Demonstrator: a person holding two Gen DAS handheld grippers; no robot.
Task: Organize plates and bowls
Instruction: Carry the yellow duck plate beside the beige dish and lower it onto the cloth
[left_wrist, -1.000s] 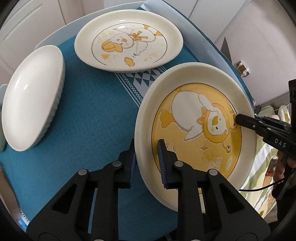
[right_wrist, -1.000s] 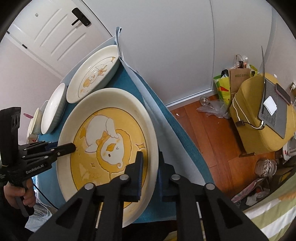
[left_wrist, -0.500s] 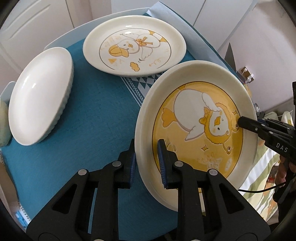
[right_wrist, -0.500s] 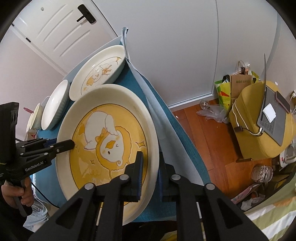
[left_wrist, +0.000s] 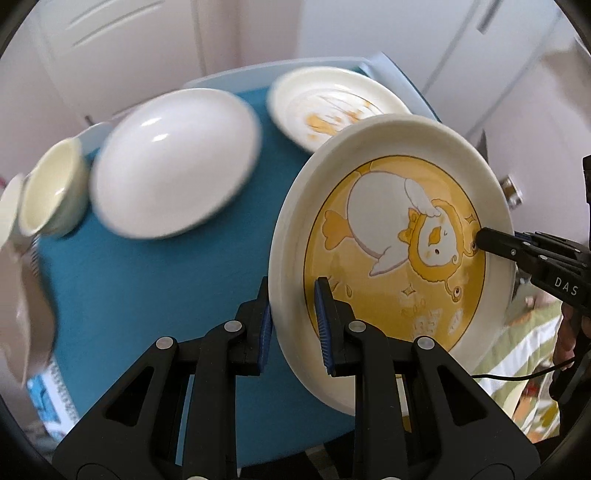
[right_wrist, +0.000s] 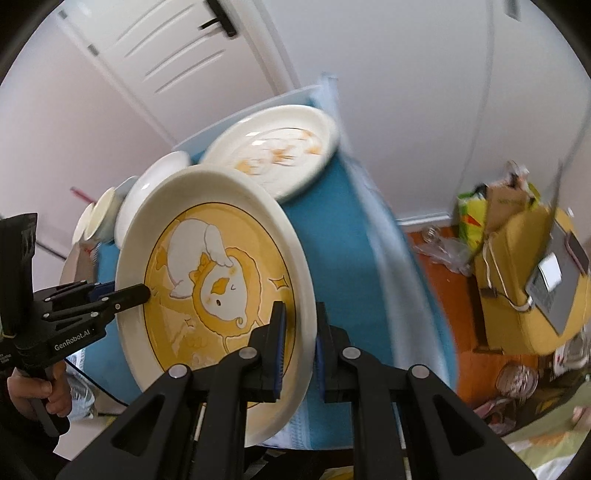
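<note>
1. While both grippers are clamping its rim from opposite sides, the yellow plate (left_wrist: 391, 254) with the penguin-in-lion-hood drawing is hanging tilted above the blue tablecloth (left_wrist: 155, 295), clear of the other dishes.
2. The left gripper (left_wrist: 291, 325) is pinching the plate's near-left rim, one blue pad under the rim and one on the printed face.
3. The right gripper (right_wrist: 299, 354) is gripping the opposite rim the same way; in the left wrist view its black finger is lying across the plate's right side by the drawing's head.
4. Behind the held plate, a cream plate with an orange print (left_wrist: 332, 107) is resting on the cloth, partly hidden by the raised rim.
5. To its left, a plain white dish (left_wrist: 173, 166) is sitting on the cloth, blurred.
6. Further left, a pale cup-like bowl (left_wrist: 51, 192) is standing just beside the white dish, near the table edge.
</note>
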